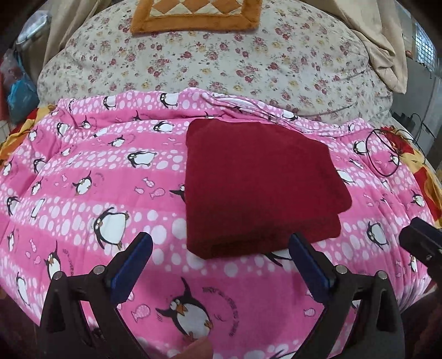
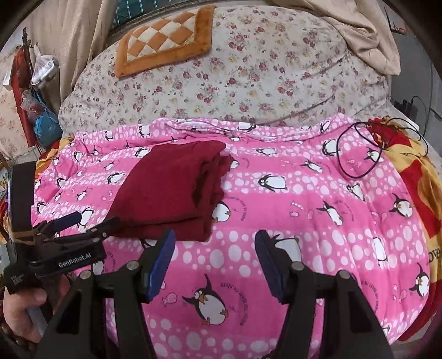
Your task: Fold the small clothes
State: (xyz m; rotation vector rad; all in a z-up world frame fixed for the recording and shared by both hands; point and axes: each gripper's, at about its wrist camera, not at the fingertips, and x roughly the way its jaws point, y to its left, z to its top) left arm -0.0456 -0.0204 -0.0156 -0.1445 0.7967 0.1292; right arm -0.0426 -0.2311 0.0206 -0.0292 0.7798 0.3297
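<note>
A dark red garment (image 1: 257,187) lies folded in a thick rectangle on the pink penguin blanket (image 1: 96,171). It also shows in the right wrist view (image 2: 171,190), with its folded layers facing right. My left gripper (image 1: 221,245) is open and empty, just in front of the garment's near edge. It appears in the right wrist view (image 2: 83,223) at the left, beside the garment. My right gripper (image 2: 215,245) is open and empty, low over the blanket (image 2: 304,221), to the right of the garment's near corner.
A floral quilt (image 1: 221,60) is heaped behind the blanket, with an orange checked cushion (image 1: 196,13) on top. A black cable loop (image 2: 359,149) lies at the blanket's right. A red and yellow blanket (image 2: 414,179) lies at the right edge.
</note>
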